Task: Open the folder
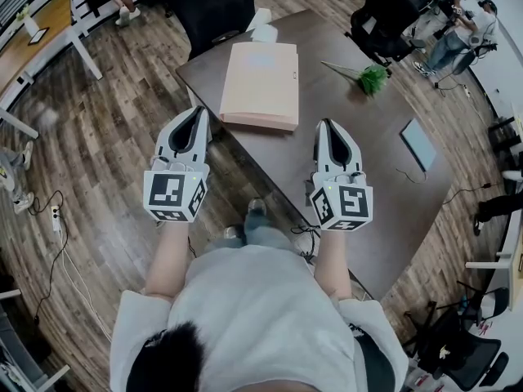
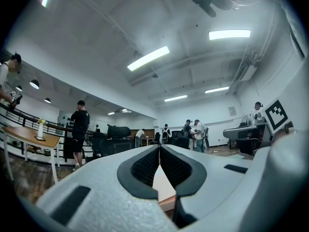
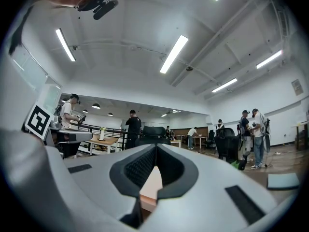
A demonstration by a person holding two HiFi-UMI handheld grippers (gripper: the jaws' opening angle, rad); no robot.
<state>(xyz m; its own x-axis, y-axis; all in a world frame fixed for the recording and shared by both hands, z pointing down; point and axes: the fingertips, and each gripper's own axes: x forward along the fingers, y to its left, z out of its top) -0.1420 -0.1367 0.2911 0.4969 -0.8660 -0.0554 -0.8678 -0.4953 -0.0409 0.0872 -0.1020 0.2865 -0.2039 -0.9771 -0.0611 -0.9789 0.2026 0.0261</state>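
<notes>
The person's white shirt (image 1: 245, 317) fills 6 o'clock. Ahead, the left gripper (image 1: 198, 111) and right gripper (image 1: 325, 125) both have their jaws together, holding nothing. The pink folder (image 1: 260, 84) lies shut on the table (image 1: 359, 170) at 12 o'clock. It looks light, with a smooth, bendy cover; its 3 o'clock edge seems the one to pinch

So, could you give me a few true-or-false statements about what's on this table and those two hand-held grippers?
The pink folder lies closed on the table. True.
The left hand-held gripper clamps the folder. False: its jaws are shut on nothing, short of the folder.
A green sprig lies on the table. True.
The right hand-held gripper is wide open. False: its jaws are together.
</notes>
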